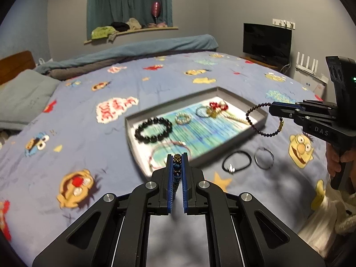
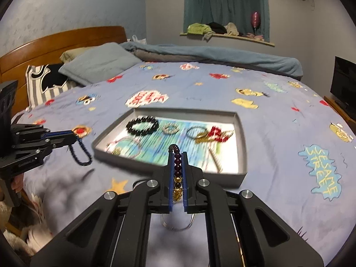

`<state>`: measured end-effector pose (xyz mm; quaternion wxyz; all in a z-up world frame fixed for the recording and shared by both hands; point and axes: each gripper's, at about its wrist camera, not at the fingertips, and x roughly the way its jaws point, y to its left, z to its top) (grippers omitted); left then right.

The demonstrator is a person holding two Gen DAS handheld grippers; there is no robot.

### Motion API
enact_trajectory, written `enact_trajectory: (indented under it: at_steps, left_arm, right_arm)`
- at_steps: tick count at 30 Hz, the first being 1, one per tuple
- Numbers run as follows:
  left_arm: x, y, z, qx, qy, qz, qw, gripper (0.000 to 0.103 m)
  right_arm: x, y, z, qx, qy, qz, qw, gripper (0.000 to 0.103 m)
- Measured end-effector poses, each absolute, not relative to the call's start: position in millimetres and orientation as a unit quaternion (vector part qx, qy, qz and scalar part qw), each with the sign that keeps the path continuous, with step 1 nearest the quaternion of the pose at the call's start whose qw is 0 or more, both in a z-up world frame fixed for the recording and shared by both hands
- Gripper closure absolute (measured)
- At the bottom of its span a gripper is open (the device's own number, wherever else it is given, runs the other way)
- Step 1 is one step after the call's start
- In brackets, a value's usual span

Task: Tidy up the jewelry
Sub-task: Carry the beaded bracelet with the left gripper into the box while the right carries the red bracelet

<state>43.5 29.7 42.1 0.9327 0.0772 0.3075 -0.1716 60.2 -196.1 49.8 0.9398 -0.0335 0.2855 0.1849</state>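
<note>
A shallow grey tray [image 1: 171, 102] [image 2: 242, 146] lies on the bed. It holds a black bead bracelet [image 1: 153, 131] [image 2: 142, 125], a pale beaded ring bracelet [image 1: 183, 118] [image 2: 170, 129], a thin hoop [image 1: 203, 112], a red-and-gold piece [image 1: 217, 108] [image 2: 217, 133] and a red cord bracelet [image 1: 164, 149]. My left gripper [image 1: 177, 155] [image 2: 75, 136] is shut on a blue bead bracelet [image 1: 176, 166] [image 2: 81, 153], lifted in front of the tray. My right gripper [image 2: 178, 153] [image 1: 270, 108] is shut on a dark purple bead bracelet with gold beads [image 2: 177, 166] [image 1: 262, 124], which dangles above the tray's right end.
A black cord bracelet with a silver charm [image 1: 237, 161] and a silver bangle [image 1: 264, 158] [image 2: 178, 224] lie on the cartoon-print sheet [image 1: 111, 84] in front of the tray. A pillow [image 2: 98, 64], a rolled duvet [image 2: 211, 53] and a TV [image 1: 267, 40] border the bed.
</note>
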Motion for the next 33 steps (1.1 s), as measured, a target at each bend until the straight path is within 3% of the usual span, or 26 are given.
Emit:
enact_trajectory:
  at_steps: [11, 21, 33]
  left_arm:
    - [97.5, -7.8, 58.9, 0.095, 0.288, -0.199, 0.932, 0.095]
    - [145.7, -55.7, 20.8, 0.088, 0.326, -0.236, 0.911, 0.095]
    - [166.8, -36.1, -15.4, 0.079, 0.366, -0.200, 0.905, 0.095]
  right_arm:
    - [115.0, -200.6, 40.2, 0.006, 0.305, 0.163, 0.938, 0.097]
    - [146.2, -191.0, 11.9, 0.021, 0.335, 0.164, 0.928, 0.097]
    - [167.3, -199.1, -12.0, 0.050, 0.368, 0.150, 0.916, 0.097]
